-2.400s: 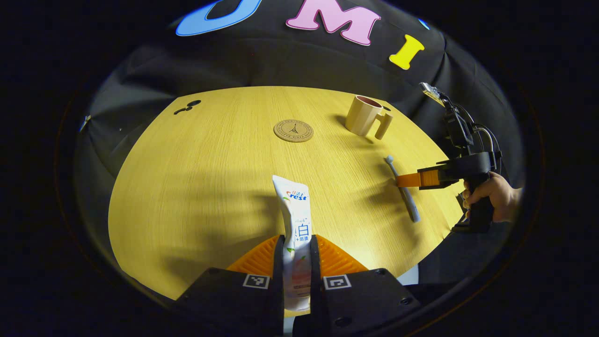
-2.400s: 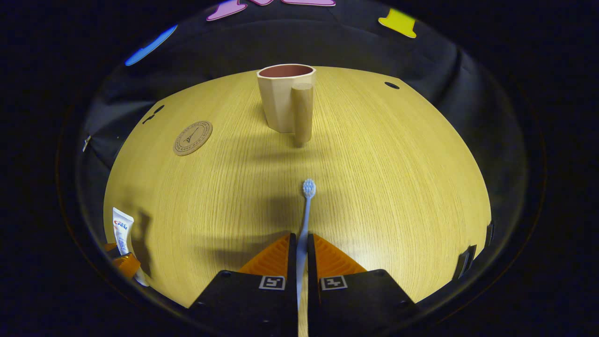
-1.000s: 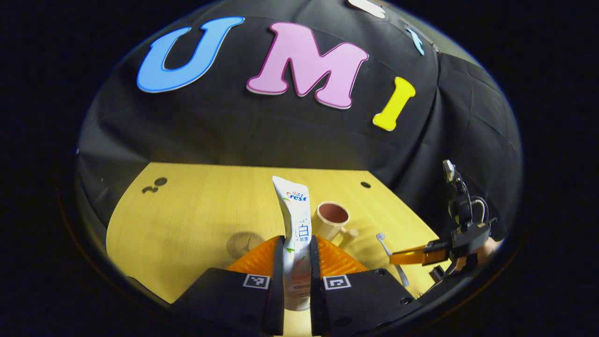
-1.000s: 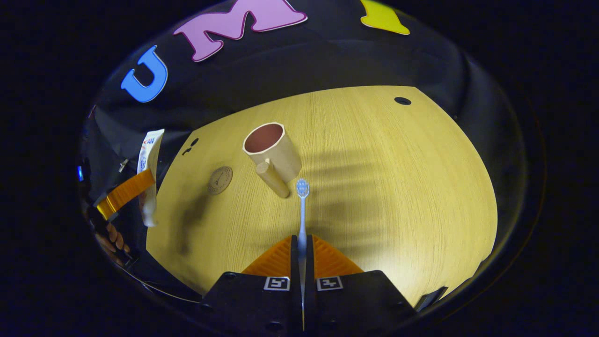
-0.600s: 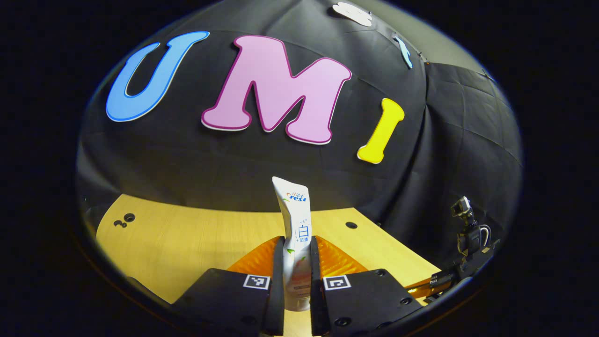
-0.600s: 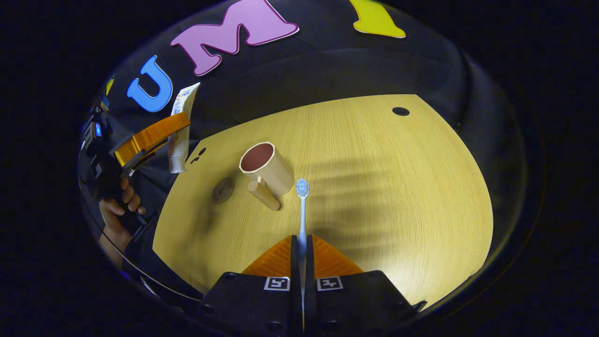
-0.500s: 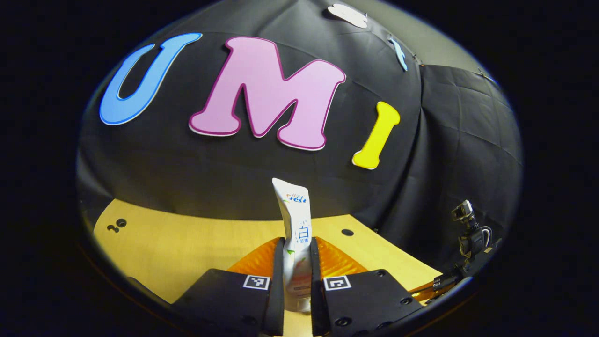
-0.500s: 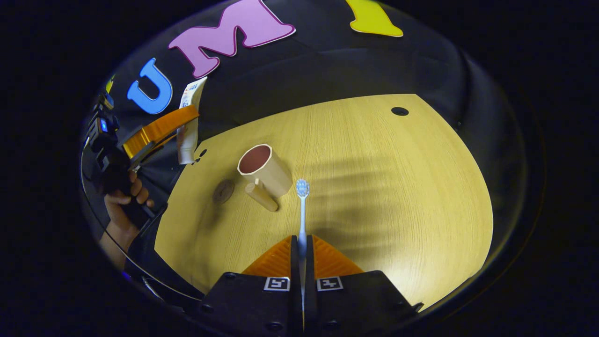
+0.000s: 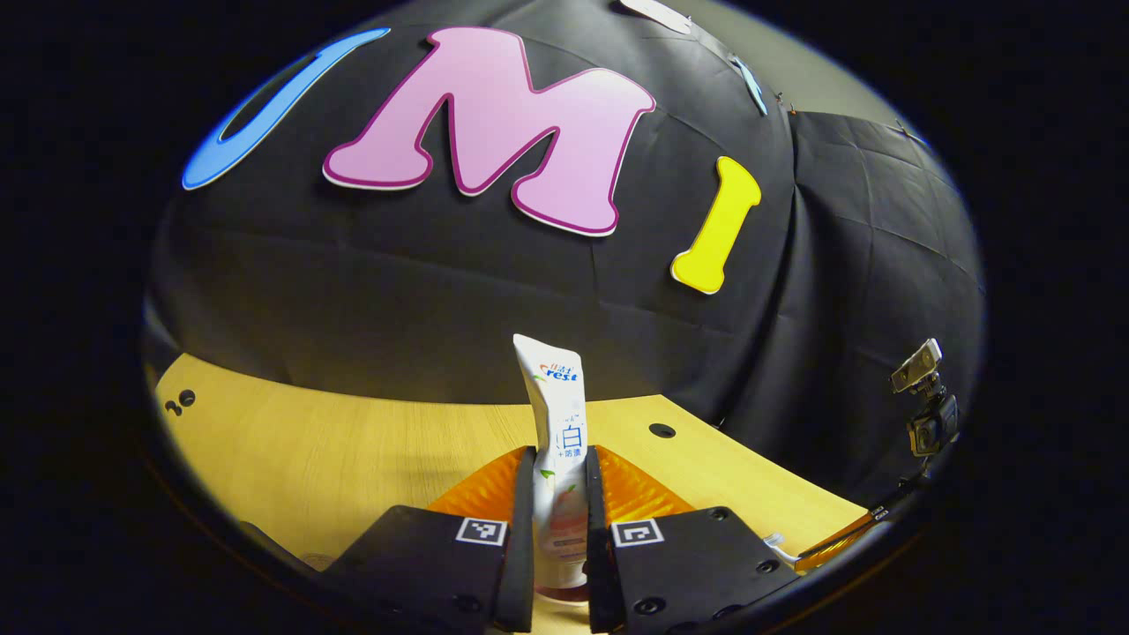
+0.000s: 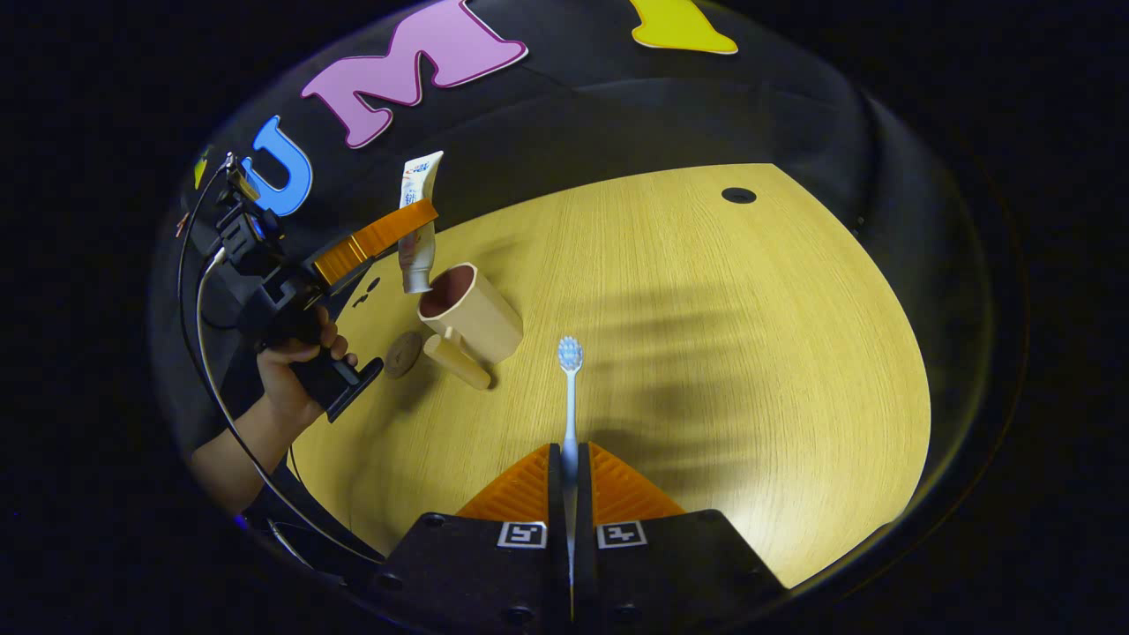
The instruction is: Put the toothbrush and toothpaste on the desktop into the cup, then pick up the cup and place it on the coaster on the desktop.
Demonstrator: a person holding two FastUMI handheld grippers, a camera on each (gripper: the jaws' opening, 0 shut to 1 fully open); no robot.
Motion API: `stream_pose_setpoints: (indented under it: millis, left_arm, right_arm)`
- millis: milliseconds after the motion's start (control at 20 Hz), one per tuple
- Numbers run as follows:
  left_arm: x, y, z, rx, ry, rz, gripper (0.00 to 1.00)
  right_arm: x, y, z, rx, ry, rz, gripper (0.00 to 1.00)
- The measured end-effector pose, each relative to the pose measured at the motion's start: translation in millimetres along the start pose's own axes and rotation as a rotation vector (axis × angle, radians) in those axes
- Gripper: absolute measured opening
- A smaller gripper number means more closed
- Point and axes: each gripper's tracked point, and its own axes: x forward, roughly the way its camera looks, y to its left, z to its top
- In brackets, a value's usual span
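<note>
Farthest left in the right gripper view, your hand (image 10: pixel 295 362) carries the left gripper (image 10: pixel 410 220), its fingers pinching the toothpaste (image 10: pixel 417 231) about mid-tube, so the tube hangs upright with its lower end just above the near rim of the cup (image 10: pixel 470 315). In the left gripper view the same tube (image 9: pixel 557 414) stands up between the two fingers, which press on its sides. Judge that tube soft and light: it will flatten where you squeeze it, and its smooth skin may slide, so hold the flat faces rather than the crimped top, and let go only once the lower end is inside the rim. The cup stands toward the counter's (image 10: pixel 723 335) left edge, mouth open, its stubby handle (image 10: pixel 457 362) pointing toward you; it looks rigid and light, easily tipped by a tube knocking its lip. The handle or the wall is probably the place to grip it later. Just left of the handle lies the coaster (image 10: pixel 404 354), flat and near the counter's left edge. Further right, the right gripper (image 10: pixel 570 459) is pressed together on the toothbrush (image 10: pixel 570 397), which points forward, bristle head up, in the air over the middle of the counter. It is thin, stiff and light; gripped low on the handle it could pivot, so keep it in line with the fingers.
</note>
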Motion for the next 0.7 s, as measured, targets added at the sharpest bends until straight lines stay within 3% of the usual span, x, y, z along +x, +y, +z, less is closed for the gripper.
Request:
stream_pose_setpoints:
  millis: [50,350,550,700]
  left_arm:
    - [2,-1,-3,-0.008,0.000,-0.004,0.29]
    - [5,1,-24,0.035,0.024,-0.002,0.31]
    - [-8,2,-25,0.088,0.036,0.006,0.41]
    - [-37,1,-15,0.074,0.014,0.036,0.96]
  right_arm:
    - [2,-2,-1,0.002,0.004,-0.001,0.06]
    - [11,-5,-9,0.014,0.016,0.015,0.06]
    - [9,-3,-6,0.013,-0.001,0.017,0.06]
    - [7,2,12,0.031,-0.056,0.030,0.06]
